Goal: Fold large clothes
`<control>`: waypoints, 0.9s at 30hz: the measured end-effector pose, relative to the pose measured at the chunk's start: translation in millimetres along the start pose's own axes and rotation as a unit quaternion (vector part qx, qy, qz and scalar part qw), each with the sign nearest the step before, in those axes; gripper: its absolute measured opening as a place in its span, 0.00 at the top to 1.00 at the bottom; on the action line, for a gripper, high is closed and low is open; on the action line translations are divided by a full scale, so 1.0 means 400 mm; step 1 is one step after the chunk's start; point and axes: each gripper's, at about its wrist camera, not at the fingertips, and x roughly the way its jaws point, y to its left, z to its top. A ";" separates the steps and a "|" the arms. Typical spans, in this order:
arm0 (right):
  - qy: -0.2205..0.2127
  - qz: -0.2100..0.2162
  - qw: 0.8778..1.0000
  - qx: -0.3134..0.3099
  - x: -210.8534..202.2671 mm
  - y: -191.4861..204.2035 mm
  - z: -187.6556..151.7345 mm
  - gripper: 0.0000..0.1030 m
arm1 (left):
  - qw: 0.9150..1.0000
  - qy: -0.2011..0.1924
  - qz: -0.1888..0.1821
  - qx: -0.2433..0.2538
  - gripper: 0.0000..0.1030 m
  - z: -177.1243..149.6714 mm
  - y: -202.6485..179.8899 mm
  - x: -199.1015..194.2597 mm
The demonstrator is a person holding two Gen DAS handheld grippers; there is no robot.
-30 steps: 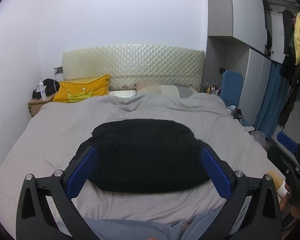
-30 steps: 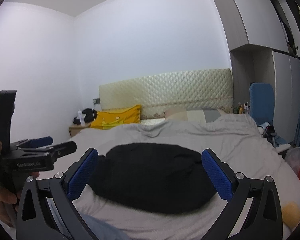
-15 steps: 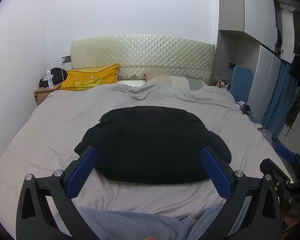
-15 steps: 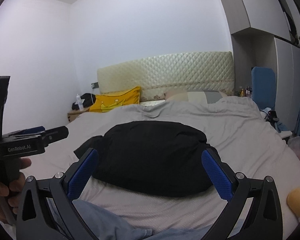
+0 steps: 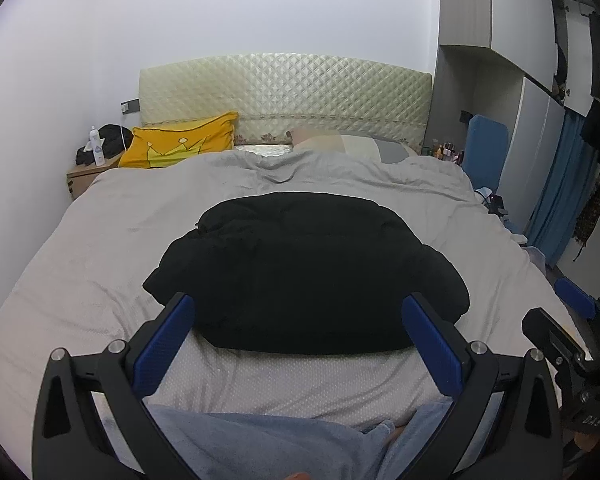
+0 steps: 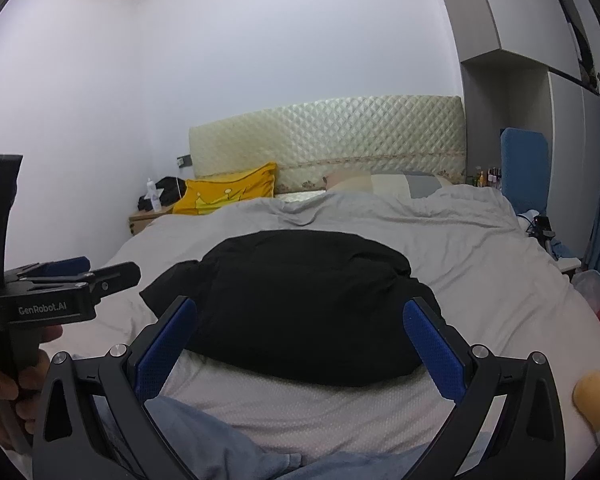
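Across the middle of the left wrist view, the black garment (image 5: 308, 272) is lying in a rounded, bundled heap on the grey bedcover (image 5: 80, 264), and it is sitting higher in the frame than a second ago, with more pale cover showing beneath it. That reads as the left gripper (image 5: 300, 332) backing away; its blue pads are standing wide apart with nothing between them, clear of the cloth. At the lower right edge the right gripper (image 5: 572, 340) is showing only as a sliver.

Turning to the right wrist view, the same garment (image 6: 300, 300) is filling the centre, again further off than before, and the right gripper (image 6: 300, 336) is spread open and empty. At the left edge the left gripper (image 6: 72, 276) is poking in, held by a hand (image 6: 4, 384) (a yellow cushion (image 6: 228, 194) is resting near the headboard). Both tools released and retreating suggests either a finished fold or a pause before regrasping.
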 end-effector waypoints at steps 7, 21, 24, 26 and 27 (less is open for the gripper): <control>0.003 -0.004 1.000 0.001 0.010 0.000 -0.002 0.00 | 1.000 0.004 -0.001 -0.003 0.00 -0.001 0.002 0.007; 0.017 -0.004 1.000 0.005 0.028 -0.001 -0.015 0.00 | 1.000 0.002 0.001 0.005 0.00 -0.019 -0.010 0.007; 0.014 -0.004 1.000 0.005 0.020 0.001 -0.014 0.00 | 1.000 0.004 -0.006 0.007 0.00 -0.021 -0.010 0.006; 0.011 -0.007 1.000 0.004 0.014 0.004 -0.015 0.00 | 1.000 0.003 -0.006 0.008 0.00 -0.019 -0.011 0.005; 0.011 -0.009 1.000 0.004 0.012 0.004 -0.015 0.00 | 1.000 0.004 -0.006 0.007 0.00 -0.020 -0.011 0.005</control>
